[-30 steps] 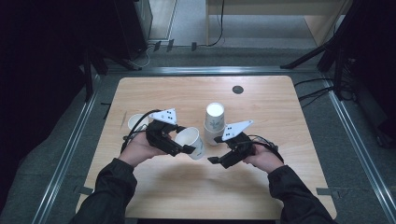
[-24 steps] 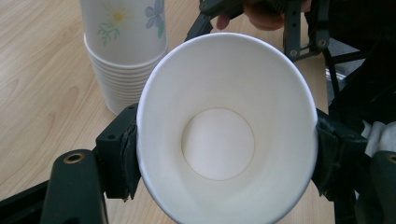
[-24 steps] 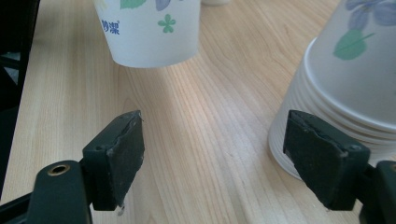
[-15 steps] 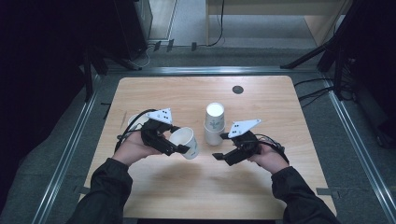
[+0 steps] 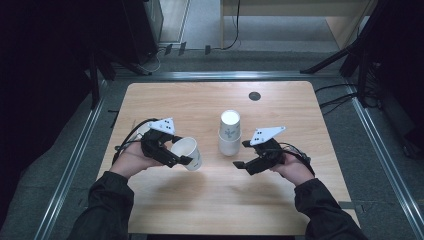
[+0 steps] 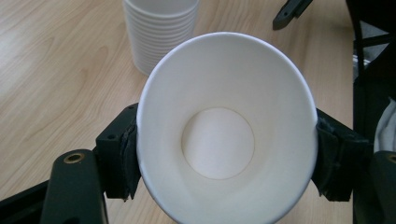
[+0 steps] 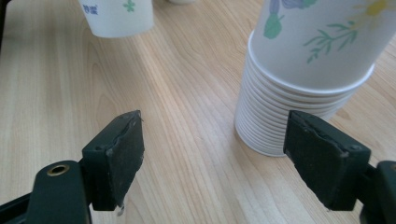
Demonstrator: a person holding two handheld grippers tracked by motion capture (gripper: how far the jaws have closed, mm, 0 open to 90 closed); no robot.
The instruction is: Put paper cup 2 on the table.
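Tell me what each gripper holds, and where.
Left gripper clamps a paper cup by its sides near the rim; right gripper holds nothing.

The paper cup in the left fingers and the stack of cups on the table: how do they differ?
The single cup is held off the table, tipped on its side with its mouth open toward the left gripper's camera; the stack stands upside down on the table. The single cup is squeezed between the fingers; the stack is untouched, beside the open right gripper. Both are white paper.

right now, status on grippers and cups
Left gripper shut on paper cup, held tilted. Right gripper open beside cup stack. Nothing in the way.
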